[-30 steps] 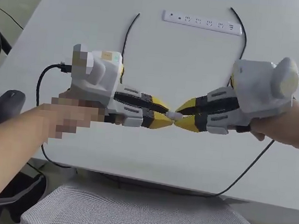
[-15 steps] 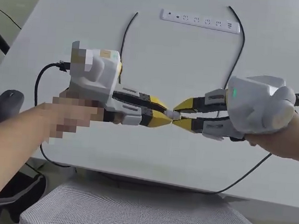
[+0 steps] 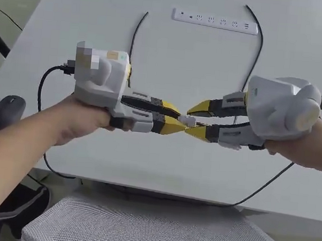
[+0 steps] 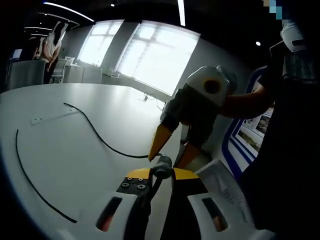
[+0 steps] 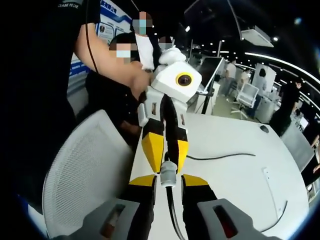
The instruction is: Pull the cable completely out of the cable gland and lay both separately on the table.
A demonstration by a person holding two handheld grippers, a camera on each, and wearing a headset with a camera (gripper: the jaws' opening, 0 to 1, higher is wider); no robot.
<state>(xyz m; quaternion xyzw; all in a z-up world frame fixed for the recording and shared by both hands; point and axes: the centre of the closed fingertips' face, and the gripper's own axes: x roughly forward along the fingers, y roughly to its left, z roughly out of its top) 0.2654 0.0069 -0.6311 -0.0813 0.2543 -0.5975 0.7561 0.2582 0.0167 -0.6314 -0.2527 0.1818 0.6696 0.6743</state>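
The left gripper (image 3: pixel 175 125) has its jaws closed on one end of the cable gland (image 5: pixel 168 175) and holds it in the air above the near edge of the table (image 3: pixel 155 58). The right gripper (image 3: pixel 187 121) meets it tip to tip from the other side. Its 2 jaws stand a little apart with the gland's other end between them, and it cannot be told whether they actually press on it. In the right gripper view the black cable (image 5: pixel 171 212) leaves the gland and runs back between that gripper's jaws, so it appears to be still seated in the gland. On that reading, 0 of the 2 parts has been freed or set down. The pull-out remains, as does laying gland and cable apart on the table. Farther back on the table lie a white power strip (image 3: pixel 215 22) and a loose black lead (image 3: pixel 135 36).
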